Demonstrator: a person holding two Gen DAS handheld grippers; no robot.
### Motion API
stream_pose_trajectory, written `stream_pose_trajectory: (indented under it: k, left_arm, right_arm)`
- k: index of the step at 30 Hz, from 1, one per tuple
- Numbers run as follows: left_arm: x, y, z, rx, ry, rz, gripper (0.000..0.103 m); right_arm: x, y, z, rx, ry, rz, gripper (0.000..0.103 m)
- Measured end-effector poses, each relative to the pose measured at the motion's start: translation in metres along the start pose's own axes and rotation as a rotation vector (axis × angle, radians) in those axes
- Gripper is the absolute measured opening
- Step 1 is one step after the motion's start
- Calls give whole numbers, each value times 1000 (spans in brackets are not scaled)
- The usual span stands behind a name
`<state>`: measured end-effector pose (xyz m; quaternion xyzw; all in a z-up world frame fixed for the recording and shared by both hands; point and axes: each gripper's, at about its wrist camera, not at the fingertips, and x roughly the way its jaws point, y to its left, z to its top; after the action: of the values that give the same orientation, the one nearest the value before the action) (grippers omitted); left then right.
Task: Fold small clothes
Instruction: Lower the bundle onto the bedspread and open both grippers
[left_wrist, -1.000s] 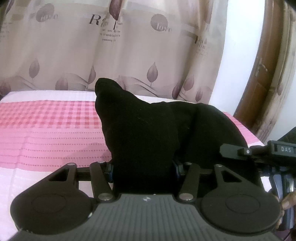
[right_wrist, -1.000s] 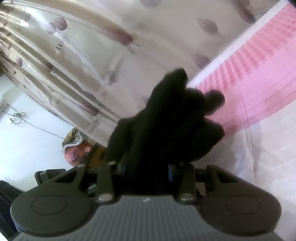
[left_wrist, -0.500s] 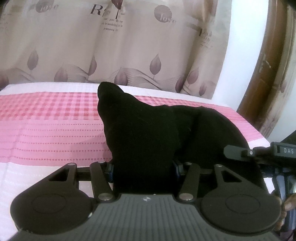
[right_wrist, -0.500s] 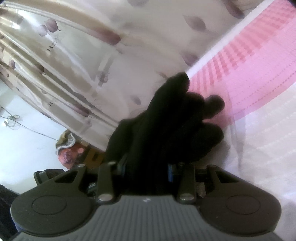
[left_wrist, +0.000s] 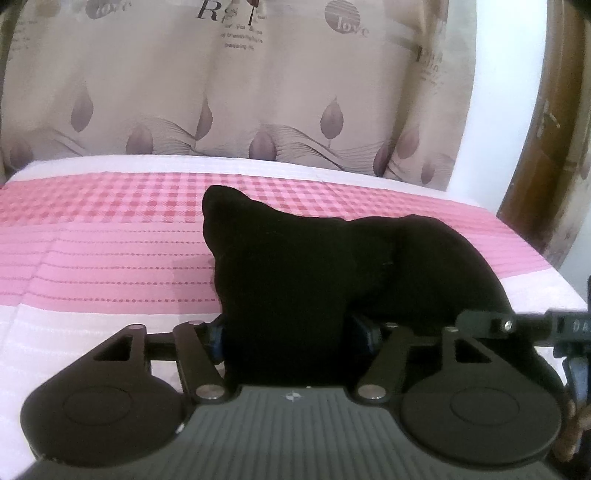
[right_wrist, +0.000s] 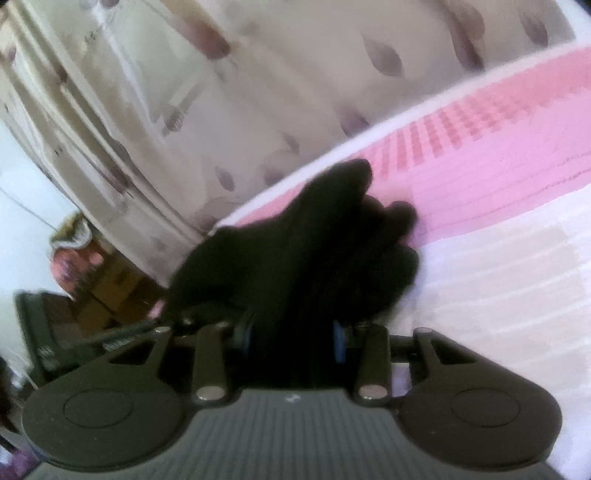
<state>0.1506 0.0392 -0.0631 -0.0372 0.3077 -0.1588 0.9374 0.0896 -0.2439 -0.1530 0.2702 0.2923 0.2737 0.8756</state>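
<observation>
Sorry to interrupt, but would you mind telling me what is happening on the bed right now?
A person is folding a black garment using two handheld grippers. The left gripper is clamped on one bunched part of it, and the right gripper is clamped on another, so the cloth is held between them over the pink patterned bedspread. A leaf-print curtain hangs behind. The right view is blurred, and no fold is finished yet.

The right gripper (right_wrist: 291, 332) clamps a bunched black garment (right_wrist: 306, 243) above the pink bedspread (right_wrist: 498, 177).
</observation>
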Motion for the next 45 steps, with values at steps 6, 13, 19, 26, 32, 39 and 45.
stream_pose_trajectory:
  k: [6,13,19,26,32,39,45]
  left_arm:
    - [1,-2,-4,8,-24,39,81]
    - [-3,-3,-6,23,-60,96,94]
    - [-18,-7,-8,42,-151,171,103]
    - [-50,-21,-4,61,-309,315,103]
    - [-84,-24,7,-20,-350,303,103]
    - [-118,-49,22,53,-402,350,103]
    - [-145,-74,28,106,-479,408,103]
  right_arm:
    - [-1,3,-11,-53,-20,-66,42]
    - [0,19,-17,-157,-34,-171,64]
    - [-8,33,-26,-224,-68,-273,85]
    - [-38,57,-44,-283,-182,-332,100]
    - [-57,82,-61,-332,-291,-513,101]
    - [-80,98,-65,-351,-367,-518,102]
    - [-92,109,-64,-364,-391,-490,102]
